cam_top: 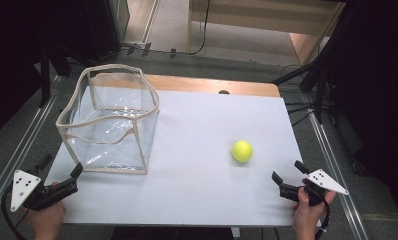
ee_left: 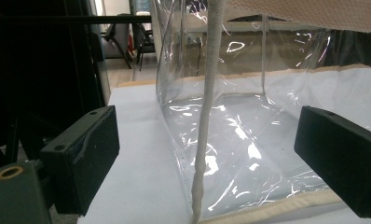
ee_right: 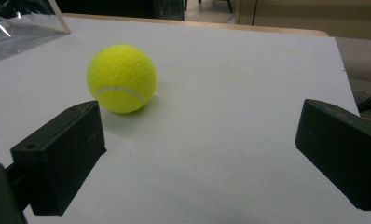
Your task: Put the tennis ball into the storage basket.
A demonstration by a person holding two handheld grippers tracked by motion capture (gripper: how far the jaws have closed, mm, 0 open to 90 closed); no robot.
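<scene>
A clear plastic bag (cam_top: 112, 127) with cream trim stands open on the left of the white table (cam_top: 197, 190), its near corner seam (ee_left: 204, 140) rising straight ahead of the left gripper (cam_top: 62, 172); a yellow tennis ball (cam_top: 242, 151) lies alone on the right, well apart from the bag. The left gripper sits at the table's near left corner, just beside the bag, jaws wide and empty; the right gripper (cam_top: 288, 172) is held low near the right edge, jaws likewise spread with nothing between them, the ball (ee_right: 121, 78) ahead toward its left jaw.
</scene>
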